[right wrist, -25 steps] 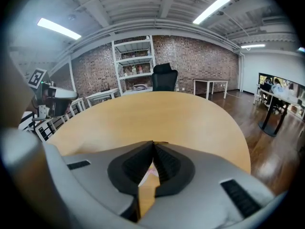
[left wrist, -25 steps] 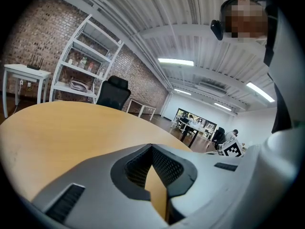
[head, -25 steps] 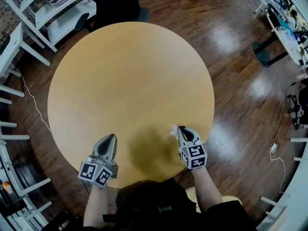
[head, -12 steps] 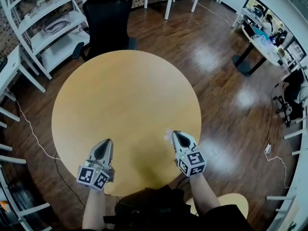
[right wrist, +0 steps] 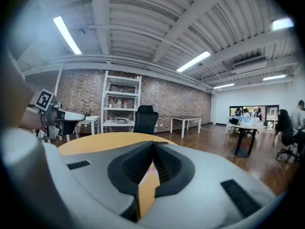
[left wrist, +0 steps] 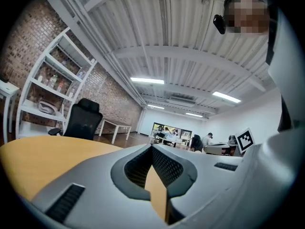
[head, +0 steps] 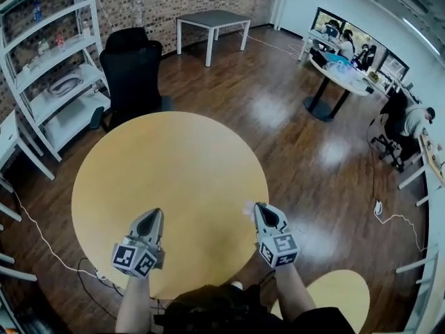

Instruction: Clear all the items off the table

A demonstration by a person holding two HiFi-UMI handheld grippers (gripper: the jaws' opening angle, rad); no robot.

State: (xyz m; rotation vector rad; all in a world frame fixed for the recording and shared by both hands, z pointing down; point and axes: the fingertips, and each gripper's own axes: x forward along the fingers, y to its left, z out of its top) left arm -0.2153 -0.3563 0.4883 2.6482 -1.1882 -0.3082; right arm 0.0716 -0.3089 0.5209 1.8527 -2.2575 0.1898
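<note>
Pale yellow wood forms the top of the round table (head: 167, 165), which stands on a dark plank floor (head: 292, 138). The left gripper (head: 154, 212) is over the near left part of the tabletop. In the left gripper view its jaws are clenched, with the ribbed pads meeting at the tips and nothing between them (left wrist: 152, 149). The right gripper (head: 259, 206) is at the near right edge of the table. Its jaws are also pressed together (right wrist: 152, 144) and grasp a small pale pink item (head: 248, 209), which shows in the head view as a light scrap jutting left from the tips. In the right gripper view the same item (right wrist: 151, 170) shows as a pink patch in the slot between the pads (what kind of item it is cannot be told). Each gripper carries its marker cube at the near end, where the person's forearm meets it. Both gripper views look roughly level across the tabletop. A black office chair (head: 132, 68) stands just beyond the far left edge of the table, and a white shelf unit (head: 49, 82) stands left of the chair against a brick wall. A small white table (head: 212, 19) stands farther off. A round yellow seat (head: 341, 291) lies near right, by the person's right arm.
</note>
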